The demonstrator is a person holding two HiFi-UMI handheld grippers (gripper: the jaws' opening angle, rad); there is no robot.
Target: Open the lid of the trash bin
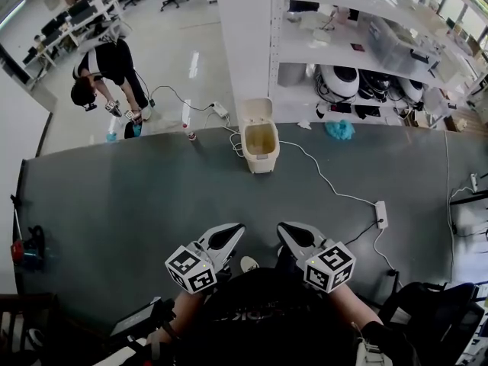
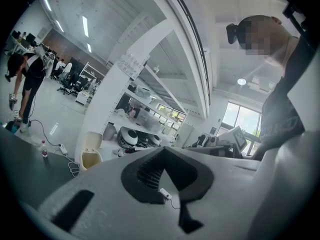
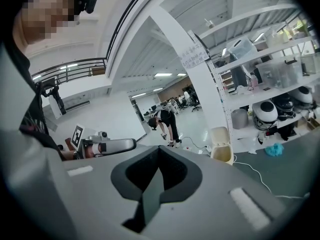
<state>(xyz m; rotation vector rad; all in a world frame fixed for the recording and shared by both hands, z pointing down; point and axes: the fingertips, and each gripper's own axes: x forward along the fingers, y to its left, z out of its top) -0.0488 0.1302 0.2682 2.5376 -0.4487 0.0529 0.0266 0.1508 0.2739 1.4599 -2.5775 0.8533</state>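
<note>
The cream trash bin (image 1: 260, 148) stands at the far edge of the dark grey surface (image 1: 114, 204), its lid (image 1: 255, 110) tipped up and back and its inside showing. It also appears small in the left gripper view as the bin (image 2: 90, 156) and in the right gripper view as the bin (image 3: 221, 146). My left gripper (image 1: 235, 230) and right gripper (image 1: 285, 230) hover side by side close to my body, well short of the bin. Both are shut with nothing between the jaws, as the left gripper (image 2: 162, 150) and right gripper (image 3: 159, 149) show in their own views.
A white cable runs from the bin to a power strip (image 1: 381, 214) on the right. A teal cloth (image 1: 339, 130) and shelves (image 1: 366, 44) of gear lie behind. A person (image 1: 107, 71) bends over at far left. A small bottle (image 1: 191, 134) stands left of the bin.
</note>
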